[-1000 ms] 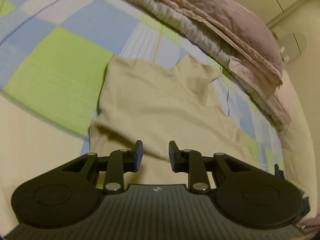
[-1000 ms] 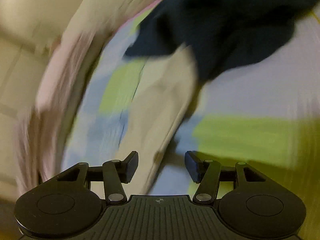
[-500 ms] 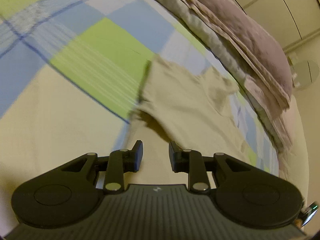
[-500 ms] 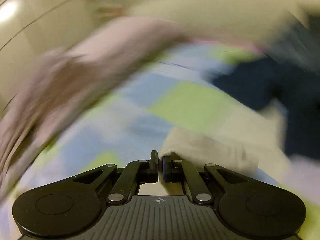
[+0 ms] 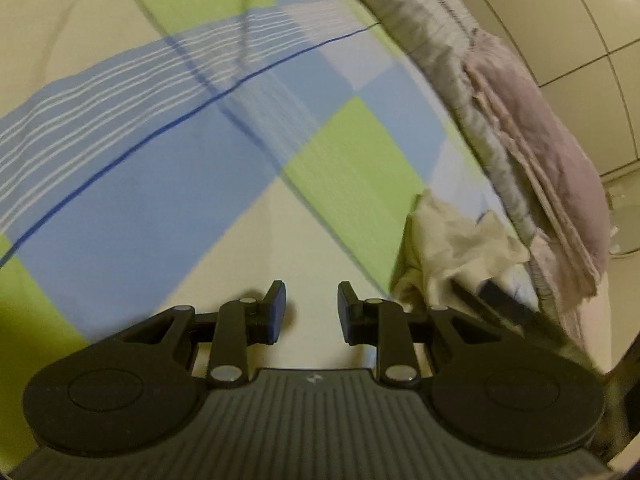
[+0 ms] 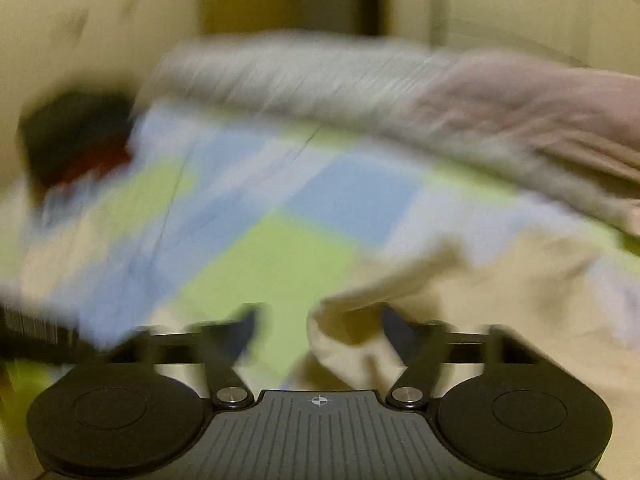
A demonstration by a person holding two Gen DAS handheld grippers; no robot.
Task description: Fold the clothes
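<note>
Left wrist view is showing the left gripper point(image 5: 308, 304) hovering with its jaws apart and empty over a checked blue, green and cream bed sheet point(image 5: 168, 184), well apart from the crumpled cream cotton garment point(image 5: 448, 240) that is lying at the right, near the grey and mauve bedding roll point(image 5: 540, 140) along the bed's far edge. Right wrist view, heavily blurred, is showing the right gripper point(image 6: 320, 328) with jaws spread wide and a loose fold of the same cream garment point(image 6: 500, 300) sitting just inside the right-hand jaw, apparently not pinched. Likely risk: with neither gripper holding cloth, the fold is liable to slump and wrinkle, and a closing jaw may be catching sheet along with fabric. Hard to read: the garment's outline, collar and sleeves, and a dark smear point(image 6: 76, 136) at far left, unidentifiable through the blur.
</note>
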